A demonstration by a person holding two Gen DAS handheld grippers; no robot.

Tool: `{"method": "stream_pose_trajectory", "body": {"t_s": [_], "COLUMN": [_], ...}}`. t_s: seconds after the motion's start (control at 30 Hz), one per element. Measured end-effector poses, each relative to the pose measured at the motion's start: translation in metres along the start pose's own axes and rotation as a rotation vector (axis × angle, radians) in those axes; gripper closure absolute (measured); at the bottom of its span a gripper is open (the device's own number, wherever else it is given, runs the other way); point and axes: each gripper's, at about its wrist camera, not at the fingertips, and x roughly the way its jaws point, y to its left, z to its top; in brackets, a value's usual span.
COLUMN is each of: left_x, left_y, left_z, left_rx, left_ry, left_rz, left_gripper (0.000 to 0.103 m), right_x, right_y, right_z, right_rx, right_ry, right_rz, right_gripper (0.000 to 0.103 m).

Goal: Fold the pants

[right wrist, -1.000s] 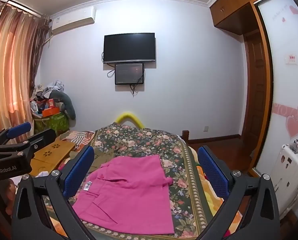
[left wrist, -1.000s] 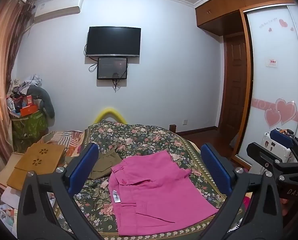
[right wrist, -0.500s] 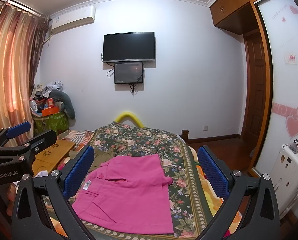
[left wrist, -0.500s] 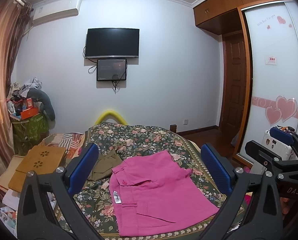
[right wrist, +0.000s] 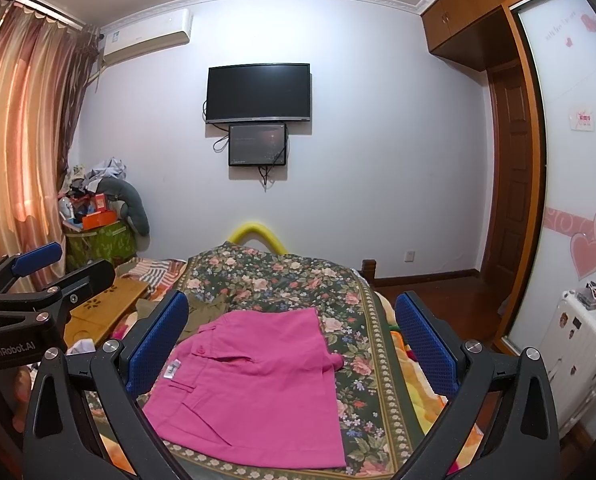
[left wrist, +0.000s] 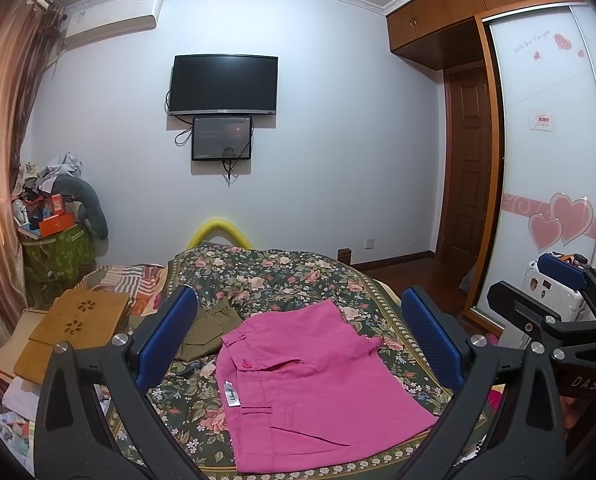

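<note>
Pink pants (left wrist: 314,384) lie folded flat on the floral bedspread (left wrist: 281,272), waistband and white label to the left. They also show in the right wrist view (right wrist: 253,384). My left gripper (left wrist: 298,336) is open and empty, held above the near end of the bed with the pants between and beyond its blue pads. My right gripper (right wrist: 293,340) is open and empty, likewise above the pants. The right gripper shows at the right edge of the left wrist view (left wrist: 558,304), and the left gripper at the left edge of the right wrist view (right wrist: 37,284).
Olive-brown folded clothing (left wrist: 205,328) lies just left of the pants. A wooden lap tray (left wrist: 73,328) sits at the bed's left side. A green bin with clutter (left wrist: 53,248) stands by the curtain. A white suitcase (right wrist: 578,352) and wardrobe doors (left wrist: 546,160) are on the right.
Both views have shifted very slightly; the pants and the open grippers stand as before.
</note>
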Motion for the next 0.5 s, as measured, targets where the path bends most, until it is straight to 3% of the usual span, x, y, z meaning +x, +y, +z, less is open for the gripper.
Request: {"method": "stream_pose_trajectory", "body": {"t_s": [0.5], "left_x": [0.0016], "left_y": [0.0019], "left_z": [-0.0019], "left_rx": [-0.002], "left_ry": [0.000], "left_rz": [0.003], "left_gripper": [0.000], "right_x": [0.0022], "right_y": [0.0013], "right_z": [-0.0015], "right_rx": [0.006], "right_ry": [0.004], "right_rz": [0.012], "right_gripper": [0.000]}}
